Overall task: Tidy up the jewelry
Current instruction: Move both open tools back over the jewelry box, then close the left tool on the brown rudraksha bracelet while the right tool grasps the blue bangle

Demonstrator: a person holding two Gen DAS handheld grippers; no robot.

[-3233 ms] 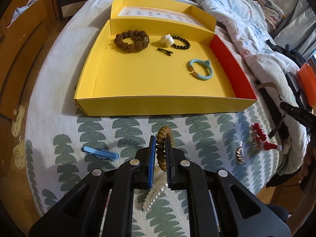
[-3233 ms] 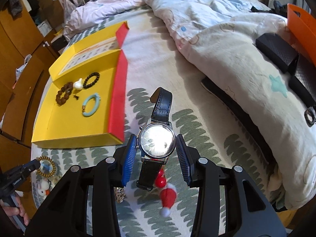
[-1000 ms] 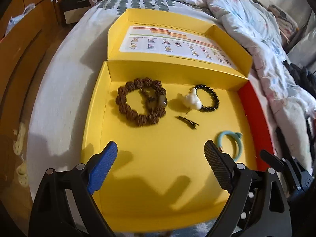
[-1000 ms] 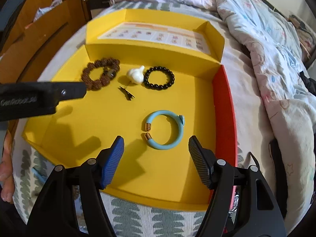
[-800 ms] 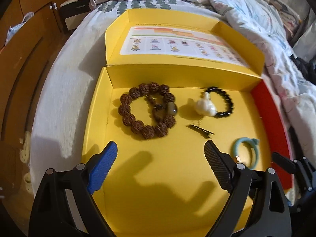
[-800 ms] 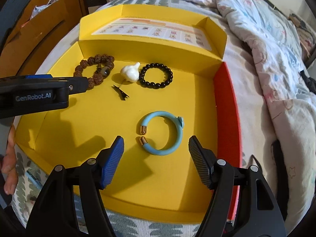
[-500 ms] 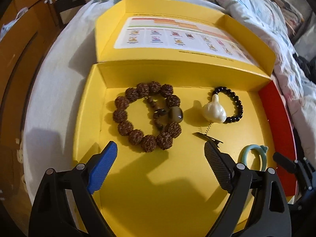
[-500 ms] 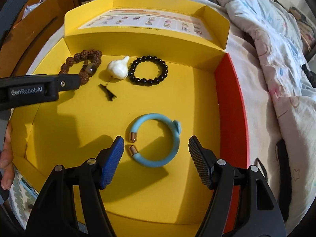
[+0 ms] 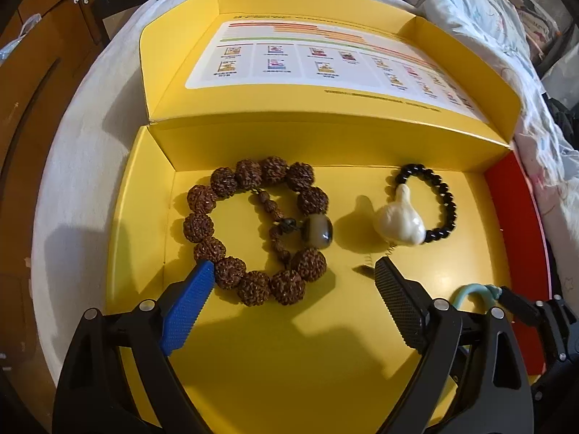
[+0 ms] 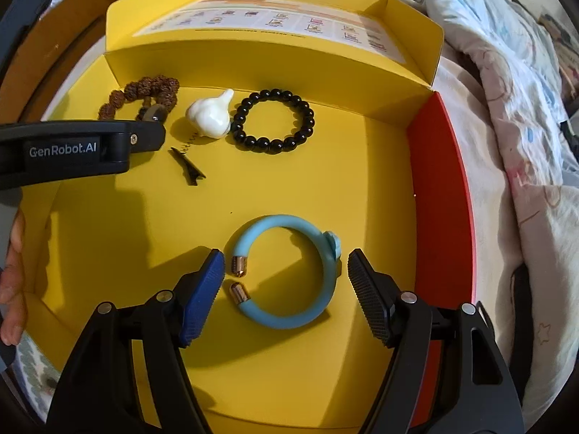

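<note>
jewelry pieces lie on the floor of an open yellow box (image 9: pixel 144 188) whose raised lid carries a printed chart (image 9: pixel 325 61); the box rests on a bed (image 9: pixel 90 119) beside a pale quilt (image 10: pixel 514 83). left-wrist view: the left claw (image 9: pixel 293 311) is spread wide and empty, its blue pad (image 9: pixel 186 311) touching or just in front of the near beads of a brown seed-bead bracelet (image 9: pixel 249 231), its black pad (image 9: pixel 396 307) just beside a dark hair clip (image 9: pixel 363 269). a white garlic-shaped charm (image 9: pixel 396 222) overlaps the left edge of a black bead bracelet (image 9: pixel 439 202), against the far wall. right-wrist view: the right claw (image 10: pixel 284 293) is likewise open and holds nothing; a light blue open bangle (image 10: pixel 289 271) with gold end caps lies flat between its two pads, apart from both. the box's right wall is red (image 10: pixel 439 199). the left claw's black body, marked "genrobot.ai", crosses the left of this view and hides part of the brown bracelet. a bare hand (image 10: pixel 11 278) shows at the left edge.
</note>
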